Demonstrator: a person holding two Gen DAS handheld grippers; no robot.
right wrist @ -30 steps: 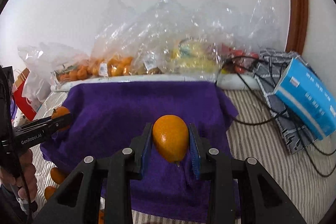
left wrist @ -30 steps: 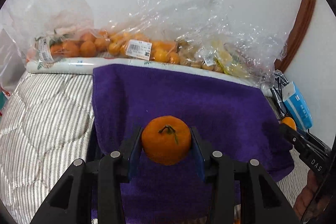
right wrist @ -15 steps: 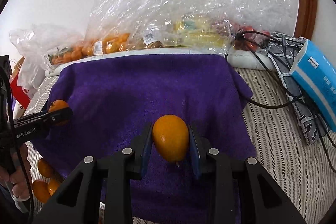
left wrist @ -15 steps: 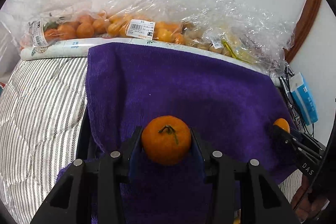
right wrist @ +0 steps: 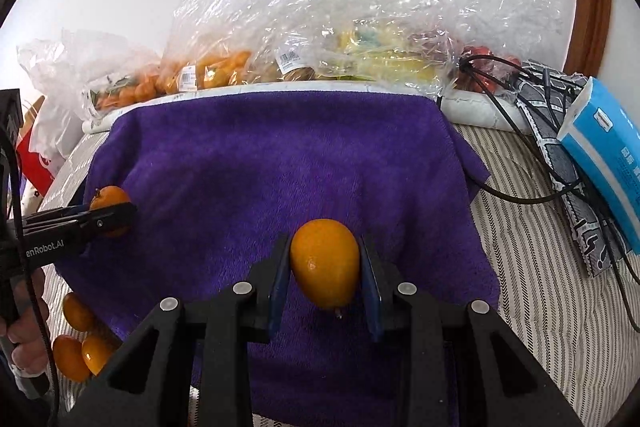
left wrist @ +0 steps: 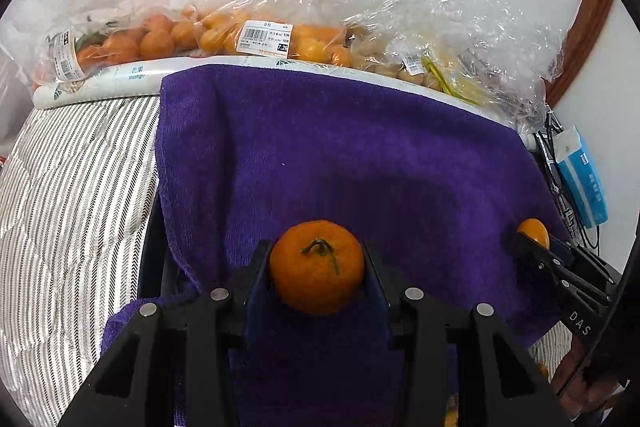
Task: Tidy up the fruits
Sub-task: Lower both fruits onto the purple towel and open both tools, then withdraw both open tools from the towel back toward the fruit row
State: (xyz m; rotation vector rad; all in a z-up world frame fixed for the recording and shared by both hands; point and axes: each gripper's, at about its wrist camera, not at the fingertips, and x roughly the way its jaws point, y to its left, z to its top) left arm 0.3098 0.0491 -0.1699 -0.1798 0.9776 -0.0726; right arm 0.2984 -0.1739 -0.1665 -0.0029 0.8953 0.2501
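Orange rind is filling both my views. My left gripper [left wrist: 317, 269] is clamping a round, dimpled mandarin [left wrist: 317, 267] between its blue pads, the green stem pointing back at the lens. My right gripper [right wrist: 325, 267] is squeezing a smoother, egg-shaped citrus [right wrist: 325, 262]; its long axis is running up and down in the frame, the narrow nub end hanging lowest. Both fruits are hovering over the near part of a plush purple towel [left wrist: 340, 155], which is draping over a raised flat surface and sagging at its edges. Under and around the towel, a quilted cover [left wrist: 68, 187] with a fine herringbone stripe is spreading out. Three loose oranges [right wrist: 78, 343] are lying on it by the towel's left corner in the right view. Off to the right, a blue tissue pack [right wrist: 604, 163] is leaning on patterned fabric with black cables [right wrist: 520, 199] trailing past. Farthest back, crinkled clear plastic bags [left wrist: 360, 15] of small oranges and yellowish fruit are lining the white wall.
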